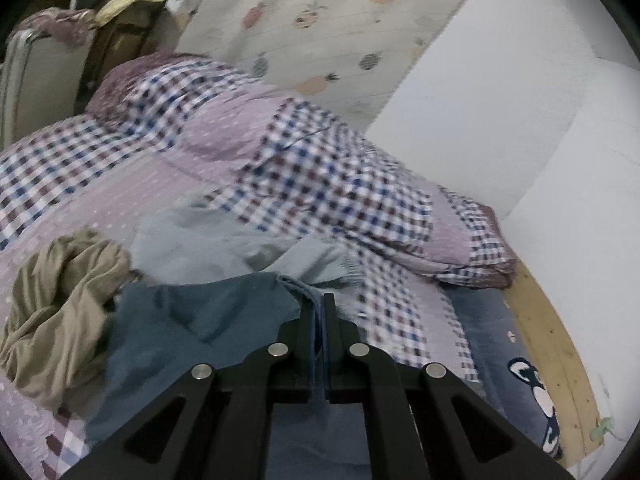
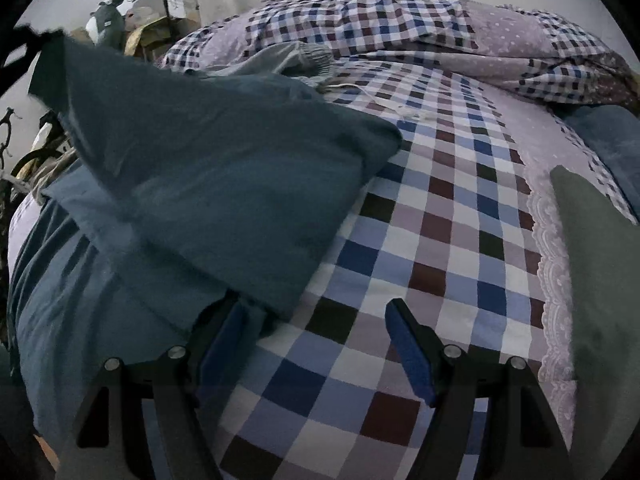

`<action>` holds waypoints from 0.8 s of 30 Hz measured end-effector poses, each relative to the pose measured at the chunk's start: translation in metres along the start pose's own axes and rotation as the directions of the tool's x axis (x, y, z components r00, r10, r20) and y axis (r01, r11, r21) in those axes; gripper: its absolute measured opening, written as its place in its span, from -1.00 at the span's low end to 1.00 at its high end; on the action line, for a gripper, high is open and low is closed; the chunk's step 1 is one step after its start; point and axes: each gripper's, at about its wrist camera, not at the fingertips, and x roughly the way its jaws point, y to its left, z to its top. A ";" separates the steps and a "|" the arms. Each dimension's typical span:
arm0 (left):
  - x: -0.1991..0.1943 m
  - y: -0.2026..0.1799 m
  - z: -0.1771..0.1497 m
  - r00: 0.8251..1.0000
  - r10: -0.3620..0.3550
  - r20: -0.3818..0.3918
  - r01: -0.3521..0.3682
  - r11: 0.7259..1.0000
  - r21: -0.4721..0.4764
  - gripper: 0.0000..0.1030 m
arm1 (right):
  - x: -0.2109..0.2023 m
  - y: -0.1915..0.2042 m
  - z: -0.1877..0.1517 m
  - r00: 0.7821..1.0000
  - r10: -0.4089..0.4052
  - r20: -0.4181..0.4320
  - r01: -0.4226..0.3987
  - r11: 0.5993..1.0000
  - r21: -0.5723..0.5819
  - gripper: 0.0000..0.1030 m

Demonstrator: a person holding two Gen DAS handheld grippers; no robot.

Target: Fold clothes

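1. Left wrist view is showing the teal garment (image 1: 192,320) lying on the bed, with one edge running up between the fingers of the left gripper (image 1: 319,304), whose jaws are pressing together on that fabric.
2. Right wrist view is showing the same teal garment (image 2: 208,168) with a folded flap lifting toward the upper left, while the rest is spreading over the checked bedspread (image 2: 420,240).
3. The right gripper (image 2: 316,320) is hovering low over the bedspread with its jaws standing wide apart and nothing between them; its left finger is sitting at the garment's near edge, though I cannot tell if it is touching.
4. A crumpled olive garment (image 1: 60,300) is lying just beside the teal one, and a pale grey-blue garment (image 1: 224,240) is lying behind it.
5. A checked and lilac quilt (image 1: 320,168) is bunching up across the far side of the bed.
6. A wooden bed edge (image 1: 548,344) is running along the white wall (image 1: 500,120), and a pineapple-print hanging (image 1: 320,20) is covering the wall beyond the quilt.
7. A dark green cloth (image 2: 600,280) is resting at the right side of the bedspread.
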 end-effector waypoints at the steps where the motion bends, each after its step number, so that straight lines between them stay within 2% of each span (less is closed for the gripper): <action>1: 0.000 0.007 -0.001 1.000 0.009 -0.003 -0.009 1.000 -0.008 -0.99 | 0.002 0.001 0.000 1.000 -0.003 -0.008 0.003 1.000 -0.002 0.50; 14: 0.011 0.093 -0.039 0.986 0.154 -0.062 -0.158 0.985 -0.066 -0.99 | 0.009 -0.001 -0.002 0.999 0.005 -0.044 -0.005 1.000 0.005 0.50; 24: 0.050 0.139 -0.055 0.954 0.262 -0.142 -0.274 0.959 -0.073 -0.98 | 0.009 -0.001 -0.005 0.999 0.005 -0.053 -0.005 1.000 0.002 0.50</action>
